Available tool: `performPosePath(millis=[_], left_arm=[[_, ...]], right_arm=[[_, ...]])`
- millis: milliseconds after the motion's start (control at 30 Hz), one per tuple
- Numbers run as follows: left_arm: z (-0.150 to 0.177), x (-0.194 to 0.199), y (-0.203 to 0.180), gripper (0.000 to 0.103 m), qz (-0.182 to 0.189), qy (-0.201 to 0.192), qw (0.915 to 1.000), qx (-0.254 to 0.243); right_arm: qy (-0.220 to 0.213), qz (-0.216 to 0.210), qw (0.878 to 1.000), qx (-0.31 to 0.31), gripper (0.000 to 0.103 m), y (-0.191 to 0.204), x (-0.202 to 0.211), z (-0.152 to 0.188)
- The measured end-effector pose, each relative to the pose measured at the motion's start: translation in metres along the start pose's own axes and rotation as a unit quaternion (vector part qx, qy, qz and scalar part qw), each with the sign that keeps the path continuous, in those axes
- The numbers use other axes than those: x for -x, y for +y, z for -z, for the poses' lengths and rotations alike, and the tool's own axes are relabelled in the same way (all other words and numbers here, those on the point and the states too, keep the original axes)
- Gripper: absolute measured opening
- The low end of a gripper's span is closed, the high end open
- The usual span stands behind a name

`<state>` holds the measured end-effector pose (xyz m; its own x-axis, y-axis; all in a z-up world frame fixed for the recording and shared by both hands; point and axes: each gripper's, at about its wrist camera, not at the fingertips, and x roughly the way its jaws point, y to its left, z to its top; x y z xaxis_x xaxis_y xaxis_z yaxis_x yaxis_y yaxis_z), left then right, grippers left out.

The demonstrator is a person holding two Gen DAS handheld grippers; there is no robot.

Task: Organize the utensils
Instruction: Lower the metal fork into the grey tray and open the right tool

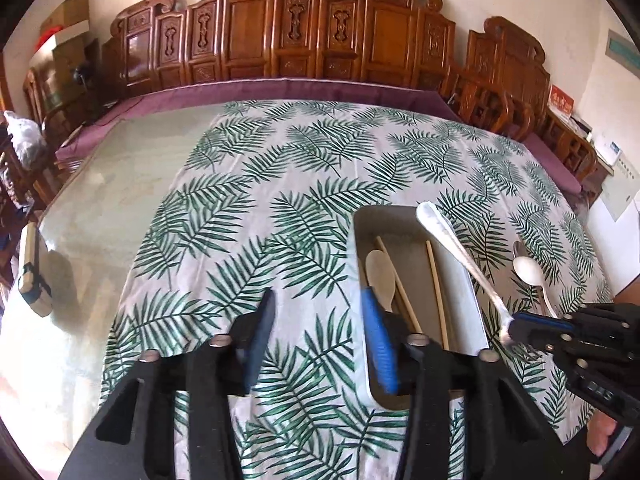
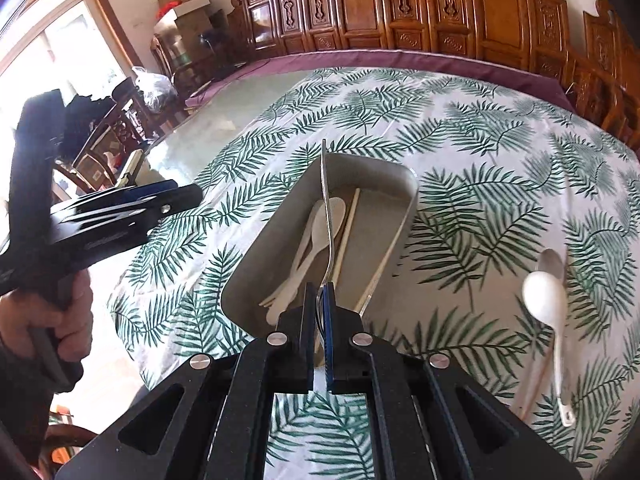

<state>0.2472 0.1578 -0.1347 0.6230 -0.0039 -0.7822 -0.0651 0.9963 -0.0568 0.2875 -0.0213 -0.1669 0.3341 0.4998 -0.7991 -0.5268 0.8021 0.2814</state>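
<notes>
Your left hand-held gripper [image 1: 320, 320]: jaws apart, empty.
Your right hand-held gripper [image 2: 319, 300]: clamps metal fork [image 2: 326, 216] above tray [image 2: 400, 216].

The leaf-print cloth [image 1: 248, 184] left of the grey tray [image 2: 404, 184] lies bare, giving open passage. Inside the tray, a wooden spoon [image 2: 334, 210] and chopsticks [image 2: 348, 224] crowd its left half. To its right, two spoons [image 2: 546, 292] lie in the way.
</notes>
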Motion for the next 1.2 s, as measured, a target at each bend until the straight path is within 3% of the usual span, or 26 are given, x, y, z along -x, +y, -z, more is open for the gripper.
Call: performPosePath(millis=[67, 200, 300, 767, 933, 1200], left_arm=[[0.001, 0.003, 0.005, 0.050, -0.001, -0.001, 1.0000, 0.002], [0.003, 0.010, 0.016, 0.072, -0.002, -0.010, 0.9999, 0.012], [0.004, 0.013, 0.020, 0.079, -0.001, -0.012, 0.9998, 0.016], [0.011, 0.017, 0.033, 0.081, 0.000, -0.013, 0.9997, 0.023], [0.011, 0.016, 0.033, 0.081, -0.002, -0.013, 0.9997, 0.020], [0.012, 0.021, 0.030, 0.081, -0.004, -0.013, 0.9998, 0.017]], right_arm=[[0.003, -0.004, 1.000, -0.007, 0.004, 0.002, -0.006, -0.003], [0.011, -0.009, 1.000, -0.021, 0.004, 0.003, -0.020, -0.009], [0.017, -0.012, 0.999, -0.036, 0.004, 0.001, -0.031, -0.013], [0.044, 0.017, 0.995, -0.087, 0.005, -0.009, -0.076, -0.022], [0.048, -0.019, 0.993, -0.102, 0.005, -0.007, -0.082, -0.021], [0.051, -0.036, 0.994, -0.092, 0.006, 0.000, -0.083, -0.021]])
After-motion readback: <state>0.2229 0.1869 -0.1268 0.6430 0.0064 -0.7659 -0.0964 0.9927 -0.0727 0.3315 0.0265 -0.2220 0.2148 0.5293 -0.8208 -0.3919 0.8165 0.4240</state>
